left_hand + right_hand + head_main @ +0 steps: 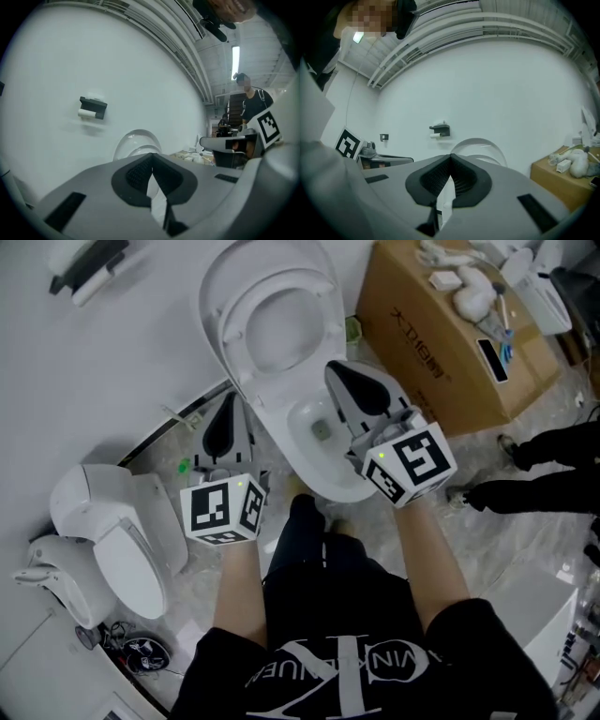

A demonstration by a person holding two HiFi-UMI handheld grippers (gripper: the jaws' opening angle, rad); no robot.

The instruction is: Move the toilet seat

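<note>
– White wall ahead and pale stone floor below. Where is the seat?

– The seat stands up, ahead of both pairs of jaws and leaning back toward the wall. The bowl lies open just below the right jaws

– Are the jaws on it?

– No. The left gripper has its pads pressed together at the tips with nothing between them. The right gripper is the same, closed and empty. Both stop short of the seat, the right one nearer

– Which step is this, then?

– I can't settle it. A raised seat with both grippers off it fits a seat just put up and let go. It also fits one waiting to be brought down

– And the next move?

– That depends on which it is. I'd only say that any fresh hold needs the jaws parted, since closed tips cannot take the rim. A push with the closed tips would be the other way

– How many of each thing?

– One seat on one bowl, and two grippers. Another white toilet sits left of the left jaws. One box sits right of the right jaws. One paper holder is on the wall ahead. One bystander's legs are far right
</note>
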